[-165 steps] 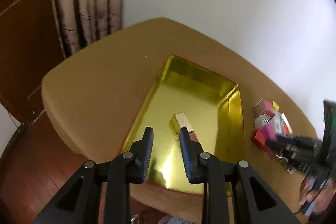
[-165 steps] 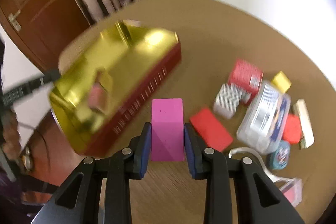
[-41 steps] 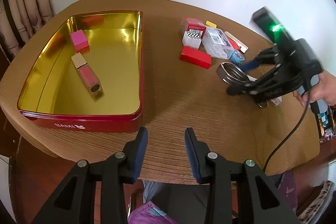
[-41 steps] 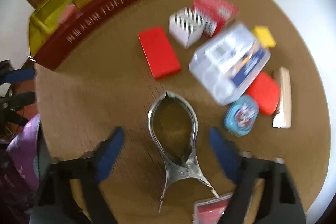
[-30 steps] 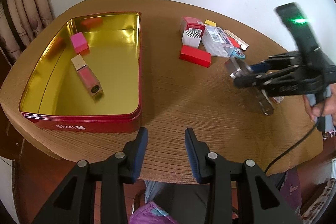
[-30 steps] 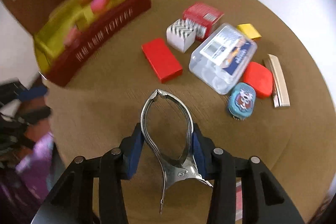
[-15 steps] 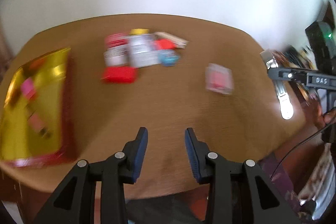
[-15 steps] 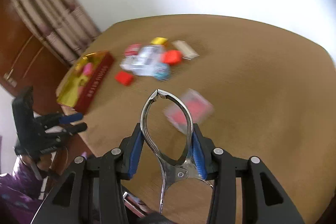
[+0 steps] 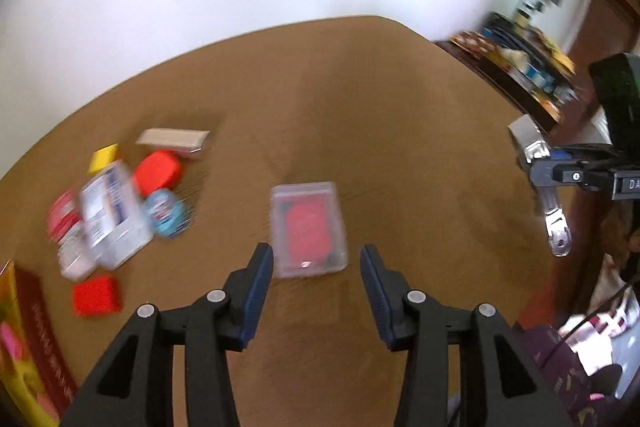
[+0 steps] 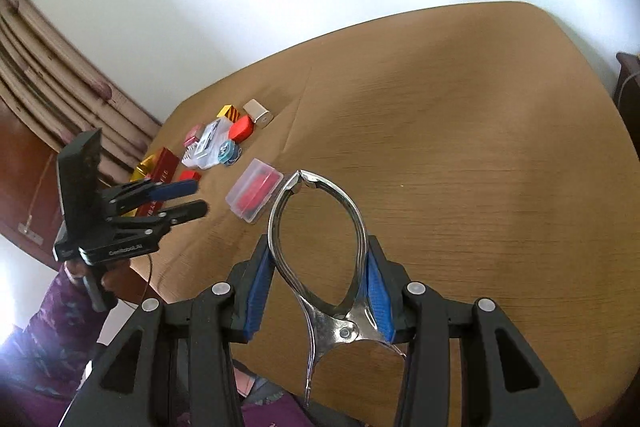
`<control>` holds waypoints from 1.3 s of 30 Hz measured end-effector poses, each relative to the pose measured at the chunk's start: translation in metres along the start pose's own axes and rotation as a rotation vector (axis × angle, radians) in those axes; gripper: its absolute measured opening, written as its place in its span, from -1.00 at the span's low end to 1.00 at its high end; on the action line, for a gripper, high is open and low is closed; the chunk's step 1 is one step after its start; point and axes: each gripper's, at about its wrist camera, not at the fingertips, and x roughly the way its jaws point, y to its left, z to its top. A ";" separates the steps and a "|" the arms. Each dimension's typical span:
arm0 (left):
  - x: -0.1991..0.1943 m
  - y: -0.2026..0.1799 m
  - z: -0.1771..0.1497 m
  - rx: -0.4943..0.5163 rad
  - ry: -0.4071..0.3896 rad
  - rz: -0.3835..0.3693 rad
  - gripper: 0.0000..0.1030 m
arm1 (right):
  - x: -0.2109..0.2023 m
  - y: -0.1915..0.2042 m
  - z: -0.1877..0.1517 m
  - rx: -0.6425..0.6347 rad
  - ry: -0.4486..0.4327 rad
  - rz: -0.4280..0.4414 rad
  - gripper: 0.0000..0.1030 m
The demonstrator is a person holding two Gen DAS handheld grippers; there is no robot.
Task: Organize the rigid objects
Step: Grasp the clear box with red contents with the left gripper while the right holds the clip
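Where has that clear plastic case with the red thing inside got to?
The clear plastic case lies flat on the wooden table, just ahead of the open left gripper, apart from the cluster with the blue round tin.

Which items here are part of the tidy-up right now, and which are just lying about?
In play:
- metal clamp, gripped in right claw
- clear case, ahead of open left claw
- tin

Lying about:
- curtain
- shelf clutter

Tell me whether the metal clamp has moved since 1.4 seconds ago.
Yes. The clamp, then lying beside the red block, is now lifted in the right gripper, away from it.
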 end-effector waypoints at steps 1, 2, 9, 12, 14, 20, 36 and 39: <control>0.007 0.000 0.005 0.006 0.018 -0.016 -0.06 | 0.000 -0.003 -0.001 0.007 0.001 0.009 -0.21; 0.013 0.000 0.009 0.011 0.037 -0.035 -0.04 | 0.000 -0.006 -0.001 0.016 0.002 0.018 -0.21; 0.025 0.007 0.022 -0.016 0.078 -0.033 0.00 | 0.001 -0.022 -0.001 0.051 -0.005 0.057 -0.21; 0.026 0.010 0.025 -0.020 0.059 0.031 0.03 | 0.000 -0.025 0.001 0.061 -0.014 0.070 -0.21; 0.033 0.008 0.024 -0.001 0.070 0.072 0.03 | 0.000 -0.024 0.002 0.051 -0.011 0.070 -0.21; 0.046 0.010 0.023 -0.032 0.081 0.099 0.32 | -0.002 -0.020 0.002 0.038 -0.010 0.073 -0.21; 0.078 -0.009 0.022 0.019 0.202 0.047 0.35 | 0.005 -0.017 0.001 0.044 -0.008 0.082 -0.21; 0.079 -0.008 0.025 -0.021 0.202 0.027 0.34 | 0.006 -0.017 0.001 0.050 -0.002 0.078 -0.21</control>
